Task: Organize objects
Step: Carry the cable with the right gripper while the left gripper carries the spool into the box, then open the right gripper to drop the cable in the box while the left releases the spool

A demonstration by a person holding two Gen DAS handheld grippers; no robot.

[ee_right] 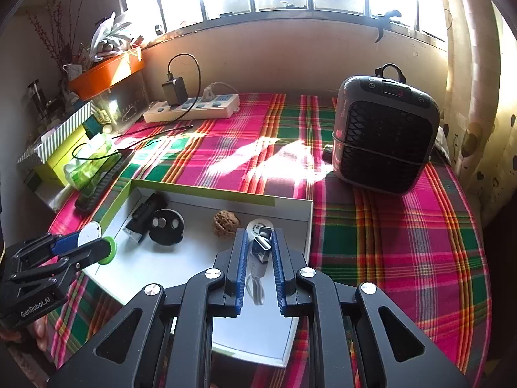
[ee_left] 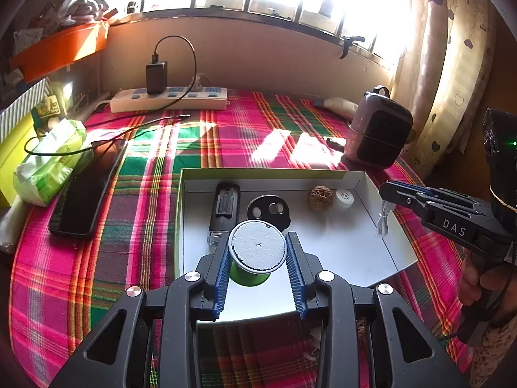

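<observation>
Carrying two items over the white tray [ee_left: 371, 181] at once. Left claw [ee_left: 257, 252] is clamped on a green spool [ee_left: 255, 253], pale flat end facing the lens, at lower centre of the left wrist view, above the tray's near half. Right claw [ee_right: 260, 252] is pressed together on the metal plug of a white USB cable [ee_right: 261, 248]; the cord hangs in a loop below the pads, over the tray's right side in the right wrist view.

Already in the tray, along its far wall: a black lighter-like block [ee_left: 224, 207], a dark round disc [ee_left: 269, 211], a walnut [ee_left: 320, 196], a small white cap [ee_left: 343, 199]. Near half of the tray floor looks bare.

Judgement on doing the drop well:
- Lower each item close to the tray floor before parting the pads; the spool would likely roll if dropped on its side, so set it on a flat end.
- Aim the spool at the bare floor short of the disc and block.
- Let the dangling loop touch down first, then release the plug, so the cord coils inside and doesn't drape over the right wall.
- Keep the two claws apart; both crowd the same tray.

Tray sits on a plaid-covered bench [ee_right: 404, 258].
</observation>
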